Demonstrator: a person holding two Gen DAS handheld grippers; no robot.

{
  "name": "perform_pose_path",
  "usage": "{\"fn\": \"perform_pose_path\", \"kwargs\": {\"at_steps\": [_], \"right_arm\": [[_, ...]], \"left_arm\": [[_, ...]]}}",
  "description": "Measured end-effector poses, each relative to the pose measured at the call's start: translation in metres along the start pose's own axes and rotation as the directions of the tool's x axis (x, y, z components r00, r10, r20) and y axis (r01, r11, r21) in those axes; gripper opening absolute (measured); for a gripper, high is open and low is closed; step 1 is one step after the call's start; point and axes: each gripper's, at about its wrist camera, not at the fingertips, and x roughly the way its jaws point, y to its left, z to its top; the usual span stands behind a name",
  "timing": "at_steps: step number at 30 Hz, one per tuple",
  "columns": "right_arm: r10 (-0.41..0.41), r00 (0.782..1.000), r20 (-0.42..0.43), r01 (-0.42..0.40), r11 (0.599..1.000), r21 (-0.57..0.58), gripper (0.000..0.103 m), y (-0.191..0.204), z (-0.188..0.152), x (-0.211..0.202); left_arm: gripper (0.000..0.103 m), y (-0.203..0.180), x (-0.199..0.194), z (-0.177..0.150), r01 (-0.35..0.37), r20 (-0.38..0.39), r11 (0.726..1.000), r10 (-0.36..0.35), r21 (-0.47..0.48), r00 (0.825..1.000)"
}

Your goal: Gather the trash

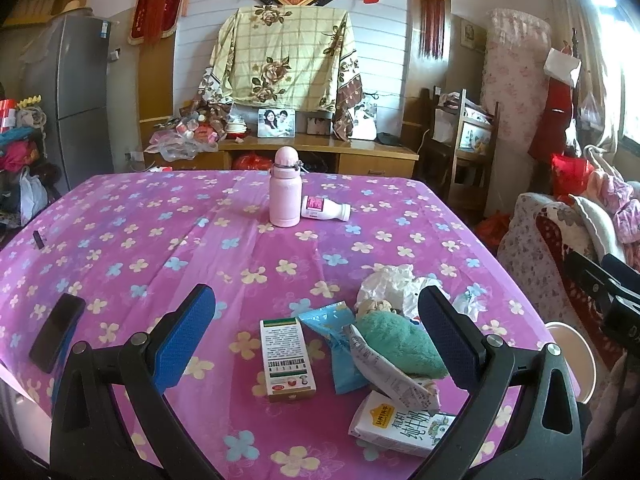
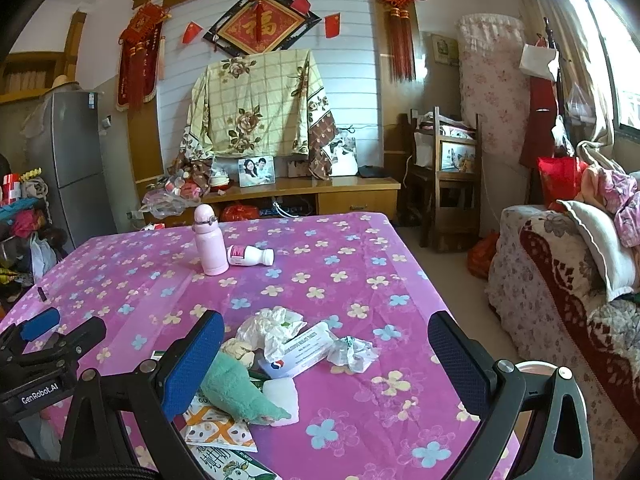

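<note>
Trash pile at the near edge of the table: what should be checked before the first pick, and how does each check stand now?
1. Left gripper open and empty: ok.
2. Right gripper open and empty: ok.
3. Crumpled wrapper lies apart, free to grasp: ok.
4. Green plush toy overlaps the packets, not trash: not ok.
5. Milk carton fully on the table: cannot tell.
6. White bin rim within reach: cannot tell.

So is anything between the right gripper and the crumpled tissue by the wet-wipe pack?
Nothing visible. The right gripper is open, and the crumpled tissue lies on bare tablecloth, right of the wet-wipe pack.
</note>
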Motion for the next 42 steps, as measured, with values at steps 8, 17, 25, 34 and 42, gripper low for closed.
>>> {"fn": "perform_pose_path", "kwargs": {"at_steps": [8,17,25,34,42], "right_arm": [[-0.011,1.000,0.014,0.011,1.000,-0.027,0.101,0.0017,-0.0015,0.0002],[0.003,0.999,0.054,-0.001,0.999,-0.033,0.101,-0.0005,-0.0046,-0.0007],[0.001,1.000,0.013,-0.001,0.999,-0.047,0.101,-0.0030,-0.0056,0.0020],[0.002,1.000,0.008,-0.001,0.998,-0.057,0.101,-0.0032,-0.0059,0.0037],[0.010,1.000,0.001,-0.010,0.998,-0.058,0.101,-0.0010,-0.0071,0.0079]], "left_arm": [[0.101,0.0011,-0.0001,0.0008,0.000,0.000,1.000,0.000,0.000,1.000],[0.101,0.0030,-0.0003,0.0019,-0.001,0.001,1.000,0.001,-0.002,1.000],[0.101,0.0065,-0.0011,0.0008,-0.001,-0.001,1.000,0.001,-0.004,1.000],[0.101,0.0060,-0.0004,0.0021,-0.001,-0.001,1.000,0.001,-0.004,1.000],[0.101,0.0088,-0.0009,0.0008,0.000,-0.006,1.000,0.000,-0.006,1.000]]}}
